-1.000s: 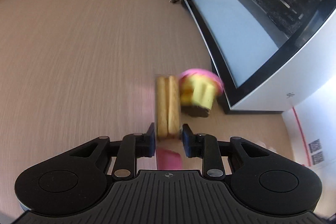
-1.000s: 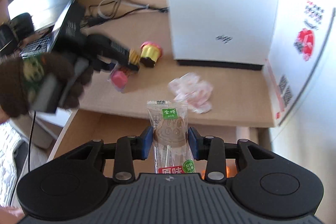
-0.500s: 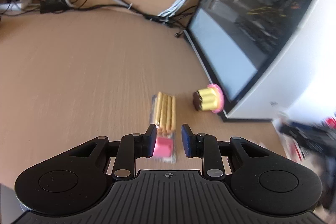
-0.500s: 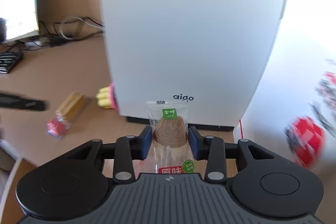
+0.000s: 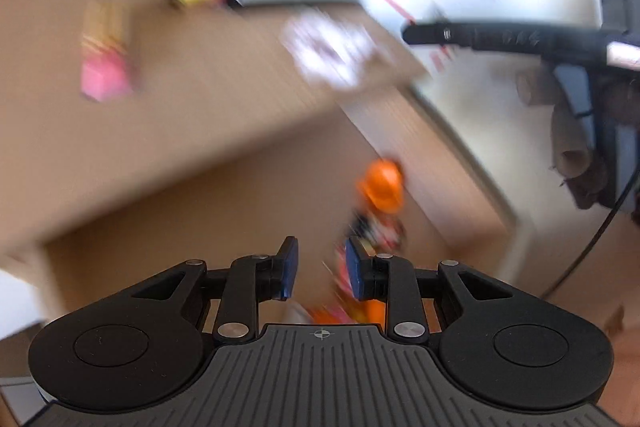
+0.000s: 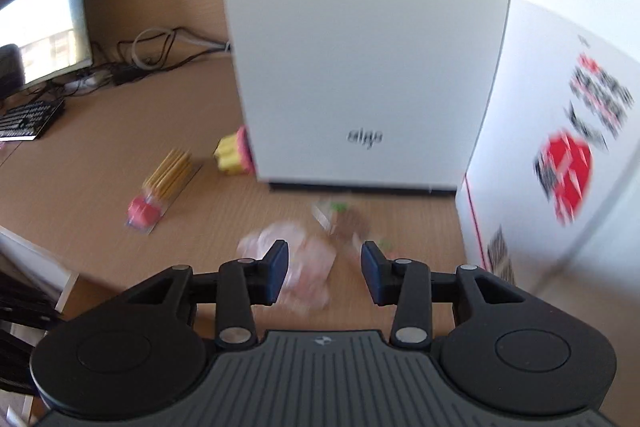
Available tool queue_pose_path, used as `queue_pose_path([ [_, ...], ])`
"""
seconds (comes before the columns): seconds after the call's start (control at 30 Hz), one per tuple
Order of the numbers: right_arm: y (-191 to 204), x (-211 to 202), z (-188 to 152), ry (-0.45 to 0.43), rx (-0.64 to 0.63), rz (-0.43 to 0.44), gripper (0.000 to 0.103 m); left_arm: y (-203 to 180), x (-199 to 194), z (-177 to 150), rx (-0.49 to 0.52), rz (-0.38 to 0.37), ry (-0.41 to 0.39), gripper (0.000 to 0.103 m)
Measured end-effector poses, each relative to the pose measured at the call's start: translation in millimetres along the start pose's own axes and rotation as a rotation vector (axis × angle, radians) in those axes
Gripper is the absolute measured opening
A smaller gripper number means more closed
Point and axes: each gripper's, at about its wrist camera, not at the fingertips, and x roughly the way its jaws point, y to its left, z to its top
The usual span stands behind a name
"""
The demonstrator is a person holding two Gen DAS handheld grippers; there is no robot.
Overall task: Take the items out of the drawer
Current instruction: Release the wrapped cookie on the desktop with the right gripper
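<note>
In the blurred left wrist view, my left gripper (image 5: 320, 269) hangs over the open drawer (image 5: 180, 227), its jaws a little apart with nothing between them. An orange item (image 5: 380, 187) and colourful packets (image 5: 376, 233) lie in the drawer just ahead of its right finger. My right gripper (image 6: 324, 269) is open above the desk. The clear lollipop packet (image 6: 344, 223) lies loose on the desk ahead of it, beside a pink-white wrapper (image 6: 296, 255). The biscuit-stick pack (image 6: 166, 179) and the yellow-pink cupcake toy (image 6: 234, 153) lie further left.
A white computer case (image 6: 360, 47) stands behind the items and a white printed box (image 6: 560, 167) walls off the right. A monitor (image 6: 40, 15), a keyboard (image 6: 28, 119) and cables (image 6: 152, 47) sit at the back left. The other gripper (image 5: 500, 37) shows at upper right in the left wrist view.
My left gripper let go of the biscuit-stick pack on the desk and swung over the drawer. My right gripper released the lollipop packet, which now lies on the desk.
</note>
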Motion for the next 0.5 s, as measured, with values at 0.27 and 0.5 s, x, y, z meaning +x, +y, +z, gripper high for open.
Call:
queue_pose_path([
  [0.27, 10, -39, -90, 0.144, 0.060, -0.019, 0.040, -47, 65, 6, 0.138, 0.005, 0.014, 0.029],
  [0.5, 15, -55, -140, 0.222, 0.082, -0.062, 0.040, -61, 122, 45, -0.018, -0.022, 0.034, 0.029],
])
